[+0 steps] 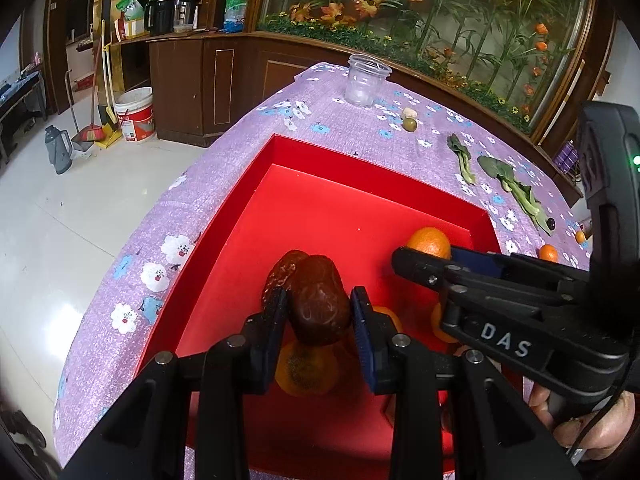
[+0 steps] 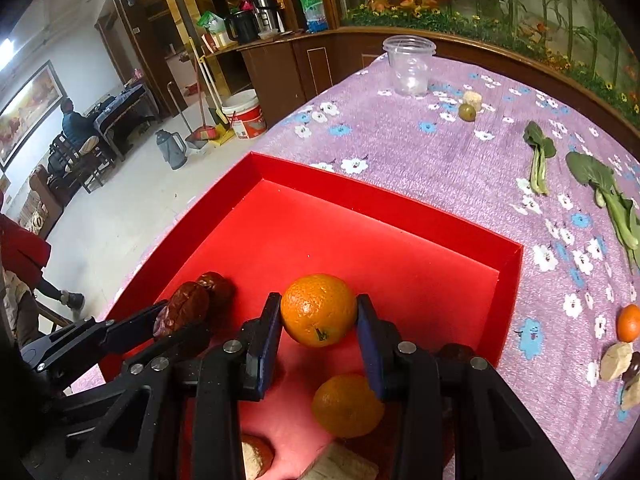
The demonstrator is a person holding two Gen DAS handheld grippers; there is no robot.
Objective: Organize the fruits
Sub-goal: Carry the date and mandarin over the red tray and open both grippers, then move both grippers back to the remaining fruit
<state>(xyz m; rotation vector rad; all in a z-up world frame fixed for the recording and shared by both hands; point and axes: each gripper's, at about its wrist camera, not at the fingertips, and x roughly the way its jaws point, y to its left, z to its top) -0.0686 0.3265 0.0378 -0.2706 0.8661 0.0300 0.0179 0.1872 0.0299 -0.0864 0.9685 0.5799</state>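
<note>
My left gripper (image 1: 320, 312) is shut on a wrinkled dark red date (image 1: 318, 308), held over the red tray (image 1: 304, 152). A second date (image 1: 280, 270) lies on the tray floor just behind it. My right gripper (image 2: 318, 312) is shut on a small orange (image 2: 318, 309) above the tray's near right part; in the left wrist view it reaches in from the right with that orange (image 1: 429, 242). Another orange (image 2: 346, 405) rests on the tray under it. The left gripper (image 2: 176, 320) with its date (image 2: 182, 310) shows at the lower left of the right wrist view.
On the purple flowered cloth (image 2: 400, 152) beyond the tray stand a clear plastic cup (image 2: 409, 65), a green fruit (image 2: 467, 112), leafy greens (image 2: 604, 196) and a loose orange (image 2: 629, 322). The table edge drops to a tiled floor (image 1: 60, 208) on the left, with a bucket (image 1: 135, 114) there.
</note>
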